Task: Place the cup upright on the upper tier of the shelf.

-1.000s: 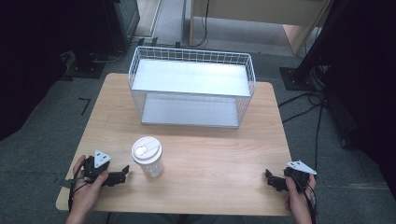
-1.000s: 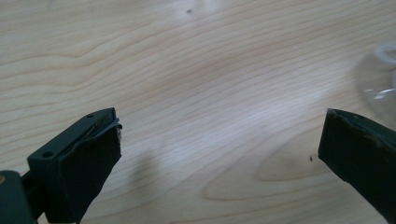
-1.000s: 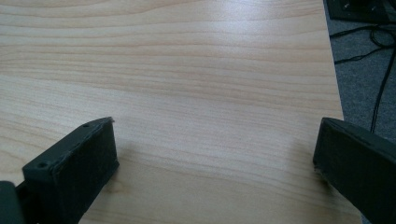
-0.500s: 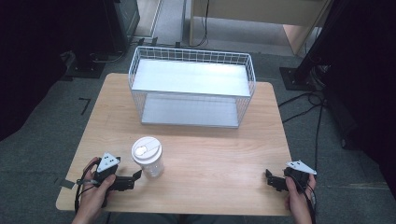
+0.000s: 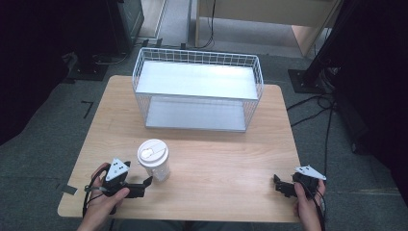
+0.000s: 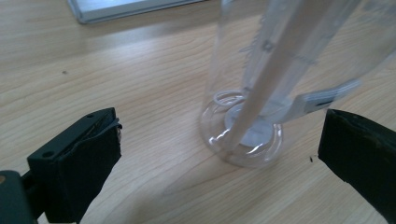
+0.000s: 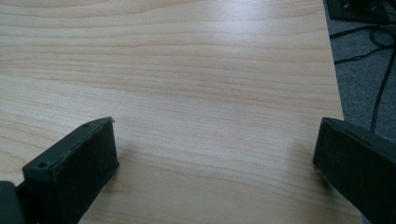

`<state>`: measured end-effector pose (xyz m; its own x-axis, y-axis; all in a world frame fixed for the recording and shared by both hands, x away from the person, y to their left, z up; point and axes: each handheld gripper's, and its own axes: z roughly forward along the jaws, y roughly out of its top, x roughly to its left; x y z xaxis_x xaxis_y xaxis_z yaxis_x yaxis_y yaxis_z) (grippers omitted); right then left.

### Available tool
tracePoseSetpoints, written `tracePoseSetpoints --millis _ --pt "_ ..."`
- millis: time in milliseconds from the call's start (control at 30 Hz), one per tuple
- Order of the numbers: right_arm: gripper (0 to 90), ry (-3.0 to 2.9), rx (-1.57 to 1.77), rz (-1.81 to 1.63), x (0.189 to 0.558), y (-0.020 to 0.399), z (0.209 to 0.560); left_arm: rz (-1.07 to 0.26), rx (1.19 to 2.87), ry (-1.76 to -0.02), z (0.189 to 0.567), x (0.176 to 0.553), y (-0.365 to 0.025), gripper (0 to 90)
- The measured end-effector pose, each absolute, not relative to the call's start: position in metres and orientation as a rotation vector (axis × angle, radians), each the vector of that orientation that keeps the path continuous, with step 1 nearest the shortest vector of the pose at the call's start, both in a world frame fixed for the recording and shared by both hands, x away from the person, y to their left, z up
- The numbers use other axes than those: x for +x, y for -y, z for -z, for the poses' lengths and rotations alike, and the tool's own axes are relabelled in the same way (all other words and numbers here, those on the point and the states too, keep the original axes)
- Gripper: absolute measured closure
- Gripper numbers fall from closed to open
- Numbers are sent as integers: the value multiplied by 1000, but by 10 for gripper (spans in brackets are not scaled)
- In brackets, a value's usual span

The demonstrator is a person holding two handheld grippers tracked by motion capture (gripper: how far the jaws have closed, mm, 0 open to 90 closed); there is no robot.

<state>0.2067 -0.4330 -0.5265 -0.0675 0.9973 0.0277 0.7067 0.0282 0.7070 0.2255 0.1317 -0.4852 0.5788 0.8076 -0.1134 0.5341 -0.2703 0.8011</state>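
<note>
A clear plastic cup (image 5: 154,161) with a white lid stands upright on the wooden table (image 5: 221,159), near the front left. In the left gripper view its see-through base (image 6: 243,140) holds a pale straw (image 6: 275,70). My left gripper (image 5: 146,185) lies low on the table just left of the cup. It is open, and the jaws of the left gripper (image 6: 219,135) stand wide on either side of the cup's base without touching it. My right gripper (image 5: 279,186) rests open near the front right corner, and between the jaws of the right gripper (image 7: 215,135) there is bare wood.
A white wire basket (image 5: 197,91) with a flat white floor stands at the back middle of the table; its base edge (image 6: 130,7) shows behind the cup. Cables (image 5: 327,110) lie on the grey floor at the right. The table's right edge (image 7: 334,70) is close to the right gripper.
My left gripper has slid right along the front edge to the cup, and its jaws now flank the cup's base. The right gripper and the cup have not moved.
</note>
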Motion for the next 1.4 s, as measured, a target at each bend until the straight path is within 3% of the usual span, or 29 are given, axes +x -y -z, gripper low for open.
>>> tracePoseSetpoints --millis 600,700,1100,1200,1400 --pt "0 -1826 1726 -784 207 433 526 -430 1825 -983 477 219 -109 7" --pt "0 -1826 1726 -784 207 433 526 -454 1804 -990 475 220 -104 63" --pt "0 -1826 1726 -784 207 433 526 -488 1750 -991 469 225 -90 77" --pt "0 -1834 1718 -786 208 433 526 -537 1722 -992 466 224 -87 136" --pt "0 -1836 1720 -784 208 432 526 -551 1681 -972 465 226 -86 127"
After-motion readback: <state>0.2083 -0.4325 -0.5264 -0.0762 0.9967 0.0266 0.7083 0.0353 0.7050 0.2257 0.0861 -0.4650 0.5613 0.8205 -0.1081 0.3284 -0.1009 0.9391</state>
